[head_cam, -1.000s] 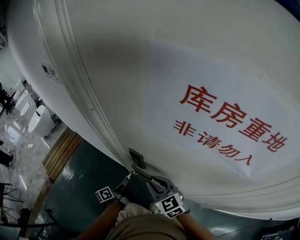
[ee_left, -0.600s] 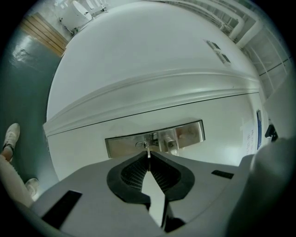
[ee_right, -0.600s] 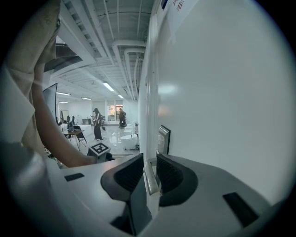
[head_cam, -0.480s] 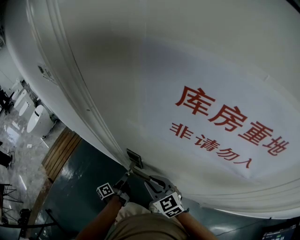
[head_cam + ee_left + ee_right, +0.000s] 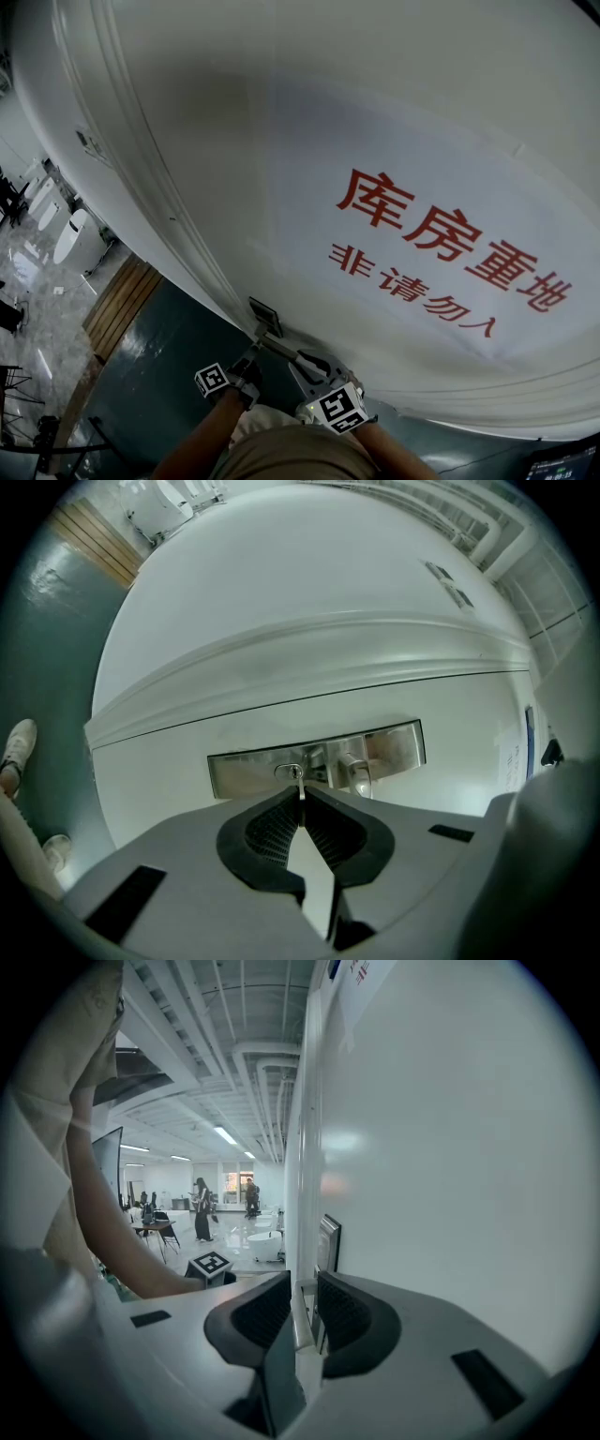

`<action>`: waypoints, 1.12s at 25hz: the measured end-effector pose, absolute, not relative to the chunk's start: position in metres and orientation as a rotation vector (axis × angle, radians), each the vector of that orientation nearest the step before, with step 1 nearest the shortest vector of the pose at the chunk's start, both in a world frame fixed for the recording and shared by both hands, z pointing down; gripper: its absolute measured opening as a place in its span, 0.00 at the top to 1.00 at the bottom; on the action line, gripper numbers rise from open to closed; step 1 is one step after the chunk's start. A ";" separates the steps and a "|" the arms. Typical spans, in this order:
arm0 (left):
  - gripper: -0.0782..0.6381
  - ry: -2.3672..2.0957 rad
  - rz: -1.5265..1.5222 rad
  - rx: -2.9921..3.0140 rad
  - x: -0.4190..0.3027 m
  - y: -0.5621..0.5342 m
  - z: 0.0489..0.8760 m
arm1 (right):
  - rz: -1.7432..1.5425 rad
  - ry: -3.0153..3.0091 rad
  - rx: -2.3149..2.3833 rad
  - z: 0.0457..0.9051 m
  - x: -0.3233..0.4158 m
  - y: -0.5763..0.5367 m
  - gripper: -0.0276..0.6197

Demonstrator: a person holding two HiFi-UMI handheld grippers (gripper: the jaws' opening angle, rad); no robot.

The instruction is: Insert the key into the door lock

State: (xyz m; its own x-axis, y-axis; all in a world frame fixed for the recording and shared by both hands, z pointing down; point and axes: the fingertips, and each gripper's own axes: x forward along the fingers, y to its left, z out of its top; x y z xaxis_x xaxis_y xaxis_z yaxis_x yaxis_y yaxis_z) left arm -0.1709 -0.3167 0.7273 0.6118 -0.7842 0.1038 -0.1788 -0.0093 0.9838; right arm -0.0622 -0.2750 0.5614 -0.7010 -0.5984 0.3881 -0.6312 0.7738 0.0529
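I see my left gripper [image 5: 301,803] with its jaws closed on the key [image 5: 300,786]. The blade tip sits at the lock cylinder [image 5: 288,772] in the metal lock plate [image 5: 242,770]. The door handle [image 5: 356,773] is just right of it. I cannot tell whether the tip has entered.

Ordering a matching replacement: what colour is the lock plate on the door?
Silver, mirror-like metal; the lock plate shows best in the left gripper view.

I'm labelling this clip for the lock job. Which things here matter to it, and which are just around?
Job: key pinched in the left gripper; keyhole; lock plate; door handle between the right gripper jaws.
Just around: red-lettered sign; white bathroom fixtures; distant people.
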 end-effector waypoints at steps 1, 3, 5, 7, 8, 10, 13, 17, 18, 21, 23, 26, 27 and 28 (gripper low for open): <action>0.85 -0.839 -0.580 1.540 -0.170 -0.317 0.727 | 0.119 -2.581 0.936 0.561 -0.061 -0.275 0.82; 0.85 -0.838 -0.579 1.541 -0.169 -0.316 0.728 | 0.122 -2.579 0.937 0.561 -0.059 -0.274 0.82; 0.85 -0.838 -0.585 1.533 -0.169 -0.316 0.728 | 0.119 -2.579 0.938 0.561 -0.058 -0.275 0.82; 0.85 -0.838 -0.599 1.523 -0.169 -0.317 0.728 | 0.112 -2.582 0.938 0.560 -0.058 -0.275 0.82; 0.85 -0.839 -0.606 1.520 -0.169 -0.318 0.727 | 0.112 -2.583 0.939 0.560 -0.058 -0.275 0.82; 0.85 -0.835 -0.616 1.518 -0.168 -0.320 0.726 | 0.109 -2.584 0.939 0.559 -0.057 -0.276 0.82; 0.85 -0.830 -0.614 1.515 -0.166 -0.321 0.727 | 0.098 -2.584 0.938 0.559 -0.056 -0.276 0.82; 0.85 -0.817 -0.623 1.510 -0.164 -0.322 0.726 | 0.104 -2.579 0.943 0.559 -0.055 -0.276 0.82; 0.85 -0.816 -0.623 1.509 -0.163 -0.322 0.726 | 0.108 -2.581 0.945 0.558 -0.055 -0.277 0.82; 0.85 -0.825 -0.617 1.505 -0.164 -0.323 0.728 | 0.096 -2.584 0.941 0.558 -0.054 -0.277 0.82; 0.85 -0.830 -0.614 1.503 -0.164 -0.323 0.729 | 0.097 -2.582 0.942 0.559 -0.054 -0.277 0.82; 0.85 -0.822 -0.625 1.510 -0.163 -0.325 0.728 | 0.109 -2.582 0.951 0.558 -0.053 -0.277 0.82; 0.85 -0.822 -0.626 1.510 -0.163 -0.326 0.728 | 0.108 -2.582 0.952 0.557 -0.053 -0.277 0.82; 0.85 -0.825 -0.624 1.507 -0.163 -0.326 0.729 | 0.108 -2.581 0.953 0.557 -0.053 -0.277 0.82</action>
